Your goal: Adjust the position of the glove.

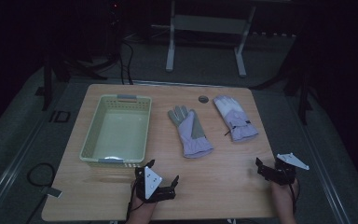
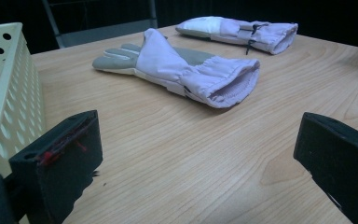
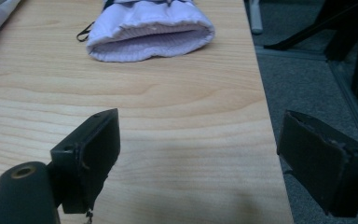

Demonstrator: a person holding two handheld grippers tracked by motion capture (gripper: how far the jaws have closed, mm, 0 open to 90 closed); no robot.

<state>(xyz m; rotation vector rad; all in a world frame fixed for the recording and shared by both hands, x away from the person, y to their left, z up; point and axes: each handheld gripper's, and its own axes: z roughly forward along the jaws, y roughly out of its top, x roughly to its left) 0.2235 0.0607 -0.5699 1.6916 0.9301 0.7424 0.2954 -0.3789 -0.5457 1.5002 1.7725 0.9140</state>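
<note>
A cream basket point(image 1: 89, 140) sits toward the table's point(image 1: 223, 186) left edge. Two lilac gloves point(image 1: 189, 130) point(image 1: 235, 117) lie apart near the far edge. The left gripper point(image 1: 163, 171) and right gripper point(image 1: 260, 169) hover at the near edge, jaws apart, holding nothing.

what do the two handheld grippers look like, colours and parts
Both are black. The left gripper carries a grey three-cornered plate with dark dots; the right gripper has the same kind of plate. Each has two blocky black jaws, and red wiring shows on one left jaw. A dark cable trails beside each wrist.
</note>
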